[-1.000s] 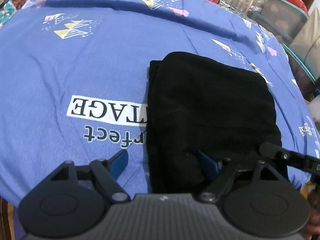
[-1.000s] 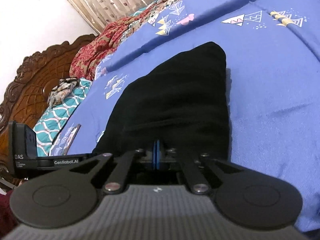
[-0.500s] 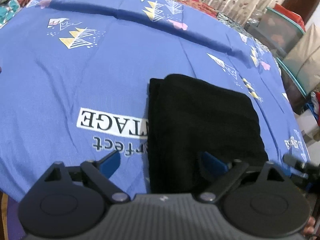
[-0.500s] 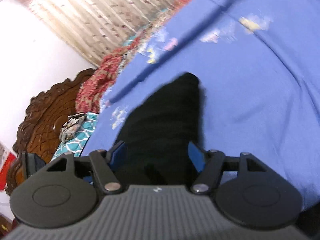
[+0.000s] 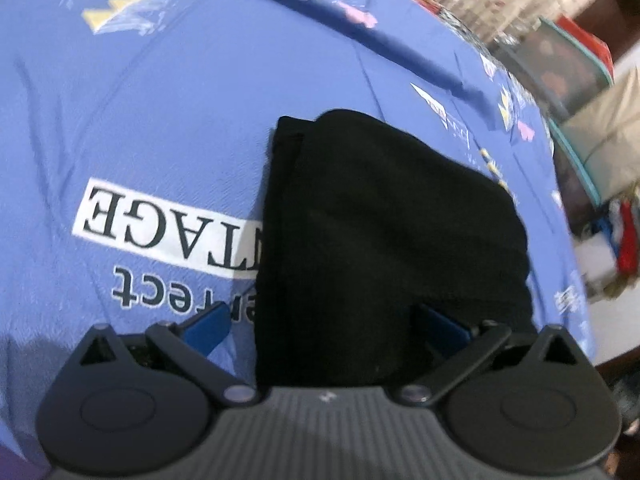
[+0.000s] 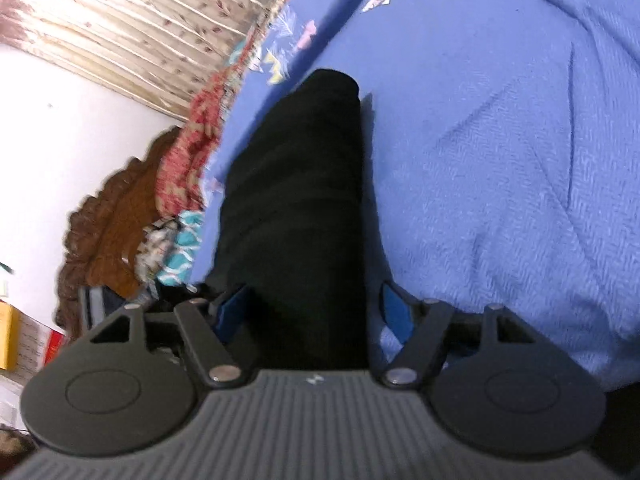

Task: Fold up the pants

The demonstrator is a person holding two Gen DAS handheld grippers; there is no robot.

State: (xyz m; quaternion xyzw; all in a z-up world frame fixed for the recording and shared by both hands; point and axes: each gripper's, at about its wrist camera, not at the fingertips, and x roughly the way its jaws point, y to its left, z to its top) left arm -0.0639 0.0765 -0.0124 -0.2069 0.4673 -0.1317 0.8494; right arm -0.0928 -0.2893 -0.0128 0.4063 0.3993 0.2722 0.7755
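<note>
Black pants [image 5: 384,232] lie folded into a compact rectangle on a blue bedsheet [image 5: 160,120]. My left gripper [image 5: 324,326] is open at the near edge of the pile, its blue fingers spread over the left part of the cloth and holding nothing. In the right wrist view the pants [image 6: 296,200] run away from me as a narrow dark stack. My right gripper [image 6: 316,308] is open, its blue fingers either side of the near end of the stack, not closed on it.
The sheet carries a white label with black letters [image 5: 160,232]. Stacked plastic bins [image 5: 568,80] stand past the bed's right edge. A carved wooden headboard [image 6: 108,236], a red patterned cover [image 6: 192,148] and curtains [image 6: 140,24] lie behind.
My right gripper, shut one second ago, has opened and let go of the pants' end. Both grippers have drawn back a little; the pants lie still.
</note>
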